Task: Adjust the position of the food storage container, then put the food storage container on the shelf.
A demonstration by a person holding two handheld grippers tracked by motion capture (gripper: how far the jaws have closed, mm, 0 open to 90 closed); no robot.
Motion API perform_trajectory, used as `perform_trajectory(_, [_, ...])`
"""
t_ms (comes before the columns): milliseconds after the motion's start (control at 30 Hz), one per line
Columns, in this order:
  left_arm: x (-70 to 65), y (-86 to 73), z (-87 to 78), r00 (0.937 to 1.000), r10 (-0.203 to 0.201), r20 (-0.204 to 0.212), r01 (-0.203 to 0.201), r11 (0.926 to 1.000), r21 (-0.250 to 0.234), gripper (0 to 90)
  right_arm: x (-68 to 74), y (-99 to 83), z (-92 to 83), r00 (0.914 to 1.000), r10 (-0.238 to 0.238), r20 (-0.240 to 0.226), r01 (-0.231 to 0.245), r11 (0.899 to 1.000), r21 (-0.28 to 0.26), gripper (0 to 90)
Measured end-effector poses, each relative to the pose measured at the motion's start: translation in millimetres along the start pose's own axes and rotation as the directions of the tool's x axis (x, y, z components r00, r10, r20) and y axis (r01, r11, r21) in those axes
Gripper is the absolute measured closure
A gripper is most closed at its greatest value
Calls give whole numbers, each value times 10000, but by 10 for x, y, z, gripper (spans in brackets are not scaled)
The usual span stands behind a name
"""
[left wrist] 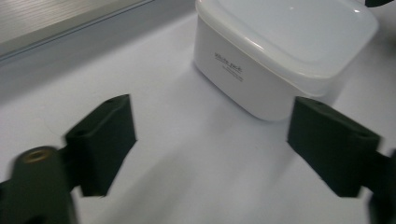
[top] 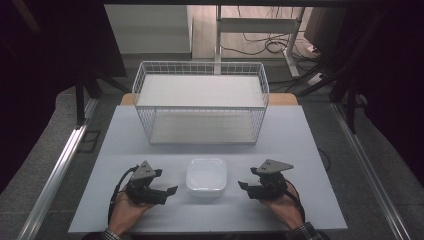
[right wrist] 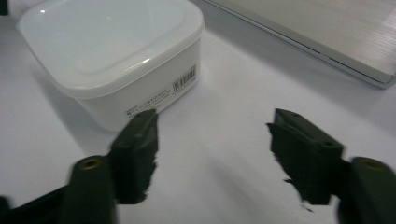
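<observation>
Both grippers flanked a lidded white container, neither yet touching it.

Nearest the person, the left gripper (top: 170,192) and the right gripper (top: 243,187) rested low over the table (top: 300,150), each with its jaws standing wide apart and nothing between them; between the two, just beyond their tips, sat the white container (top: 206,176), lid on, its near corner ahead of the left gripper's jaws in the left gripper view and its labelled side (right wrist: 159,98) ahead of the right's in the right gripper view; the step looked like the approach before a grasp; the next move probably called for closing in from both sides, though where the container was bound was unclear; farther off, well beyond both grippers, stood a white wire basket (top: 200,102).
</observation>
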State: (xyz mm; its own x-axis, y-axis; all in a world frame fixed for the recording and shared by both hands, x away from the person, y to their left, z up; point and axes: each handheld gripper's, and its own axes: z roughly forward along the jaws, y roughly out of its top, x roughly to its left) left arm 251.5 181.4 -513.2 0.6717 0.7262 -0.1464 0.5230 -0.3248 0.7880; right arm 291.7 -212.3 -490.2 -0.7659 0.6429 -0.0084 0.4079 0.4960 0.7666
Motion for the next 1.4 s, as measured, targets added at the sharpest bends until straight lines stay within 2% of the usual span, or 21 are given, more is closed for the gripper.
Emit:
perform_trajectory(67, [-6, -22, -25, 10000, 66, -58, -66, 10000, -45, 96, 27, -19, -8, 9999, -120, 90, 120, 9999, -18, 184])
perform_trajectory(100, [-8, -35, -36, 9999, 100, -26, -100, 9999, -80, 96, 27, -19, -8, 9999, -120, 90, 120, 9999, -18, 184])
perform_trajectory(133, [-9, -65, -48, 9999, 152, -52, -153, 9997, -183, 71, 53, -48, -19, 9996, -239, 179, 239, 9997, 35, 107])
perform_trajectory(233, [-4, -94, -39, 9997, 226, -121, -228, 9996, -154, 47, 65, -76, -38, 9991, -314, 293, 313, 9995, 45, 72])
perform_trajectory(300, [0, -117, -32, 9995, 298, -114, -301, 9993, -219, 24, 60, -112, -63, 9994, -179, 301, 180, 9998, -45, 33])
perform_trajectory(367, [2, -130, -28, 9992, 369, -118, -372, 9990, -260, 21, 53, -123, -70, 9996, -150, 249, 152, 9999, -55, 29])
perform_trajectory(433, [6, -138, -23, 9989, 418, -199, -423, 9988, -265, 13, 15, -165, -72, 9999, 118, 44, -117, 9998, -144, 26])
perform_trajectory(600, [31, -151, -1, 9997, 153, -197, -156, 9997, -173, 7, -13, -183, -66, 9996, 286, 57, -284, 9994, -214, 27])
perform_trajectory(833, [27, -146, -6, 9992, 261, -311, -267, 9995, -176, 9, -7, -178, -60, 9997, 208, 127, -205, 9995, -229, 26])
perform_trajectory(1000, [15, -139, 10, 9987, 364, -346, -362, 9993, 71, 27, 3, -177, -41, 9996, 288, 77, -286, 9992, -275, 30])
perform_trajectory(1400, [-9, 21, 46, 9997, 212, 106, -212, 9998, 12, 24, 11, -61, -33, 9985, 449, -311, -465, 9974, -546, 37])
